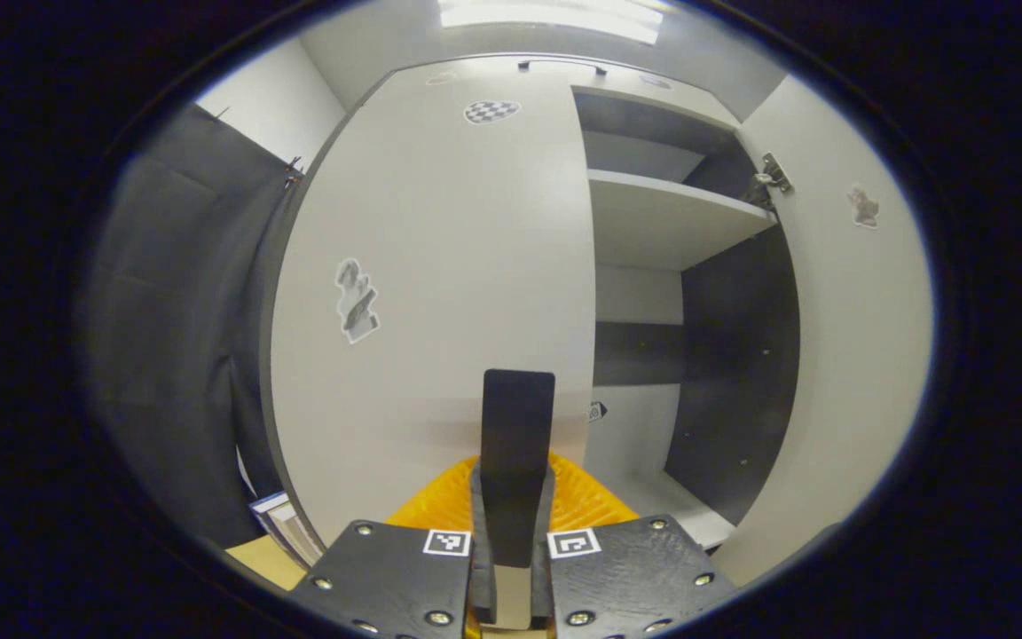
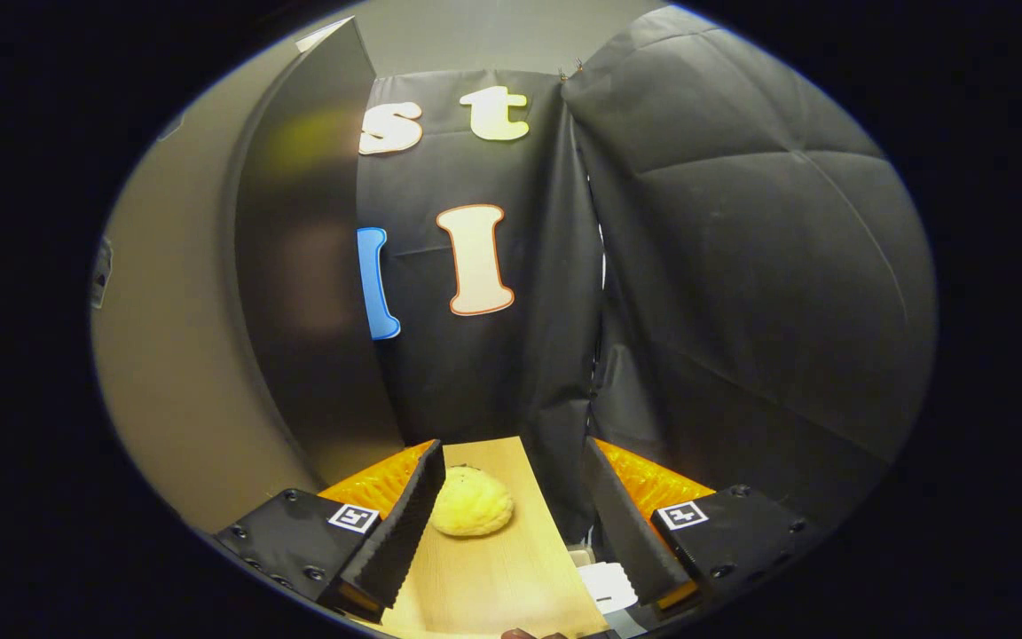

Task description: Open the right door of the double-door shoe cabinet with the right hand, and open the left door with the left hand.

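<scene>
**Right door swung wide, left door shut in front of your left gripper**

In the left gripper view, you are holding the left gripper low at 6 o'clock, its fingers pressed together into one upright blade with no gap showing between them. They are pointing at the shoe cabinet, right at the inner edge of the left door; whether the tips are touching it, you cannot tell. That door is sitting closed and flat, running from 9 o'clock to the centre, with a small sticker on its face and a checkered marker near its top at 12 o'clock. The right door is standing open, angled out toward 3 o'clock, its hinge showing at 2 o'clock. Between the two doors the inside is lying exposed: a pale shelf at 1 o'clock, dark side panels below it.

In the right gripper view, you are carrying the right gripper with its fingers spread wide apart, gripping nothing. Between them, at 6 o'clock, a wooden surface is showing, with a fuzzy yellow ball lying on it just beside the finger nearer 7 o'clock. A pale panel with a dark edge is curving up at 9 to 11 o'clock, with black cloth hanging from 12 to 4 o'clock.
</scene>
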Tool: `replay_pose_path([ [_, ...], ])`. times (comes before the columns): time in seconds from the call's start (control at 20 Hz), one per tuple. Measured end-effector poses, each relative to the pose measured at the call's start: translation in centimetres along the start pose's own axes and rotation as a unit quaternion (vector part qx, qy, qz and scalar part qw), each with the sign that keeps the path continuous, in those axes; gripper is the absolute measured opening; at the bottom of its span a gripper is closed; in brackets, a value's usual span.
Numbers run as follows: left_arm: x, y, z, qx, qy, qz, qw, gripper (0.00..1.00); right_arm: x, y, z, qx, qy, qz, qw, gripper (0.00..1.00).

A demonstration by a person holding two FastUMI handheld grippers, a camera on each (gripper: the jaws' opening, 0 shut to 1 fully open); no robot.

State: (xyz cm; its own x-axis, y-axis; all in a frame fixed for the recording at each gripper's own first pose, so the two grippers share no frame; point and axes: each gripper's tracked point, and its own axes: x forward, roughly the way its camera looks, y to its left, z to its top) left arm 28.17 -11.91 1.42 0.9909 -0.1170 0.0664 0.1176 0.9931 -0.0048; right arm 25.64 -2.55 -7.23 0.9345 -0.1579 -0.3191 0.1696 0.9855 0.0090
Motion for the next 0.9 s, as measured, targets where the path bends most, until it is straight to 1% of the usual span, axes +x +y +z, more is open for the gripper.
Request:
replay_pose_path([
  [0.1,-0.3,0.2,0.0,-0.011,0.006,-0.011,1.0,0.17,-1.8,0.3,0.0,-0.003,-0.006,-0.017,1.0,0.98],
  [0.15,-0.6,0.4,0.1,-0.016,0.01,-0.016,1.0,0.16,-2.8,0.5,-0.2,-0.003,-0.007,-0.025,1.0,0.92],
  [0.2,-1.2,0.5,0.1,-0.017,0.013,-0.021,1.0,0.17,-3.9,0.8,-0.4,-0.002,-0.007,-0.034,0.999,0.98],
  [0.35,-2.9,1.0,0.6,-0.019,0.018,-0.041,0.999,0.17,-7.7,1.7,-1.2,0.008,-0.008,-0.061,0.998,0.98],
  [0.5,-4.5,1.9,0.6,-0.036,0.02,-0.056,0.998,0.17,-11.4,2.6,-2.4,0.032,-0.009,-0.089,0.995,0.98],
  [0.65,-5.4,3.0,0.5,-0.038,0.019,-0.075,0.996,0.17,-15.1,2.9,-3.7,0.047,-0.01,-0.121,0.991,0.98],
  [0.9,-6.7,3.9,0.4,-0.046,0.019,-0.104,0.993,0.17,-20.6,3.5,-5.9,0.061,-0.007,-0.16,0.985,0.98],
])
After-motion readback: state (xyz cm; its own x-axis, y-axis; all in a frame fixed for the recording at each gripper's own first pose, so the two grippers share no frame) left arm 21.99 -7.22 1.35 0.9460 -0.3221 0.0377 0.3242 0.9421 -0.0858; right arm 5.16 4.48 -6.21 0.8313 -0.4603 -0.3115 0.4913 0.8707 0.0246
